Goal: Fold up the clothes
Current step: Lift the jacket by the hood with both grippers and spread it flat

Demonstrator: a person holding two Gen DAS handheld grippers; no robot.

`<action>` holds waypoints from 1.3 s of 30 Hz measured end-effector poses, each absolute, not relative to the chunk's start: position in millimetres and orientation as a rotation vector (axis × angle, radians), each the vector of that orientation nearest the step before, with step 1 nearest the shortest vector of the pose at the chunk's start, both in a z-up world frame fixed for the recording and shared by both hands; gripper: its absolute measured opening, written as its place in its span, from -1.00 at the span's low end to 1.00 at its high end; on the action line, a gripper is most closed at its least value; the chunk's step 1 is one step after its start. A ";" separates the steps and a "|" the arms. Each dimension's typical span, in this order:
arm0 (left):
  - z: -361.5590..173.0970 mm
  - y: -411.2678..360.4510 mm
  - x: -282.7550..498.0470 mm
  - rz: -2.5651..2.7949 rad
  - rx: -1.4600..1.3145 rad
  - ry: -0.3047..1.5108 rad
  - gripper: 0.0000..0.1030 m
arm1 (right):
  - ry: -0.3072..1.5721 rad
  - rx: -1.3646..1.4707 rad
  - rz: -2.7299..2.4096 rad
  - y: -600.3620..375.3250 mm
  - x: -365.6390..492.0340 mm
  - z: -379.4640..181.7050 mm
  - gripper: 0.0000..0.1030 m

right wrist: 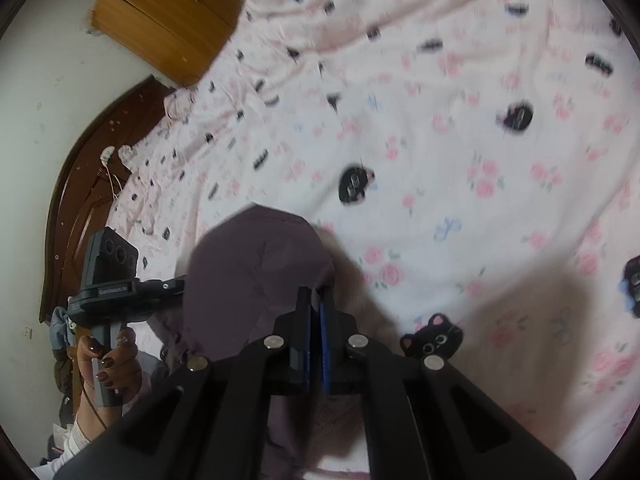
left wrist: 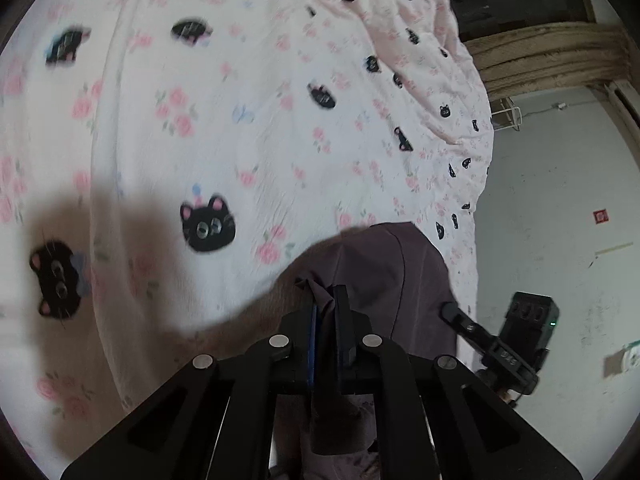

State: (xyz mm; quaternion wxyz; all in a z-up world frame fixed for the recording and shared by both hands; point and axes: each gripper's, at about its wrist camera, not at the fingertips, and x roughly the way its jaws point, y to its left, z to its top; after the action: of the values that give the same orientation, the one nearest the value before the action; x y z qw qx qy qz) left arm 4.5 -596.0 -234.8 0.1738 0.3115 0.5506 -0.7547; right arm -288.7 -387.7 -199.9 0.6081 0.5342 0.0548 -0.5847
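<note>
Left wrist view: the bedspread [left wrist: 248, 128], white with pink roses and black cat faces, fills everything from the left edge to past the middle. At its near edge lies the garment [left wrist: 384, 276], a dark purple cloth bunched into a mound. The left gripper [left wrist: 326, 300] has its jaws drawn narrow on a fold of that garment, the cloth pinched between the pads and hanging down below them. Right of the garment the right gripper [left wrist: 450, 312] reaches in and its tip meets the cloth's far side. Beyond the bedspread's right edge is a pale wall [left wrist: 560, 200].

Right wrist view: at the far left, off the bedspread [right wrist: 460, 160], a hand [right wrist: 116, 364] with dark nails grips the handle of the left gripper [right wrist: 176, 284], whose tip disappears behind the garment [right wrist: 256, 272]. A dark wooden headboard [right wrist: 80, 200] curves along the bedspread's left edge, with a brown box [right wrist: 168, 20] above it. The right gripper [right wrist: 316, 300] is closed narrow at the garment's right edge; whether cloth sits between its pads I cannot tell. The rest, to the right, is bedspread.
</note>
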 end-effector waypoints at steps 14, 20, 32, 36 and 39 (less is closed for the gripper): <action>-253.2 -607.0 12.3 -2.002 0.905 1.359 -0.93 | 0.227 1.234 -1.460 -378.4 -289.9 -214.0 -0.66; -188.5 -571.6 25.5 -2.188 0.764 1.157 -0.92 | 0.167 1.085 -1.542 -349.7 -288.0 -174.3 -0.36; -234.0 -538.5 -33.5 -2.152 0.984 1.147 -0.94 | 0.392 1.152 -1.394 -369.8 -209.3 -202.9 -0.43; -248.5 -544.4 -25.3 -2.120 0.957 1.164 -0.97 | 0.413 1.186 -1.446 -362.6 -217.6 -217.2 -0.62; -234.0 -538.4 -12.0 -2.154 0.883 1.184 -0.97 | 0.368 1.177 -1.433 -353.2 -219.5 -208.0 -0.53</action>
State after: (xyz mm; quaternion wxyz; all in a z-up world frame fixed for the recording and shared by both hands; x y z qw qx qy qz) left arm -12.0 -538.4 -234.0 0.2619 0.3264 0.4374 -0.7960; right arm -219.5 -353.2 -208.0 0.5856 0.5046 0.1579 -0.6144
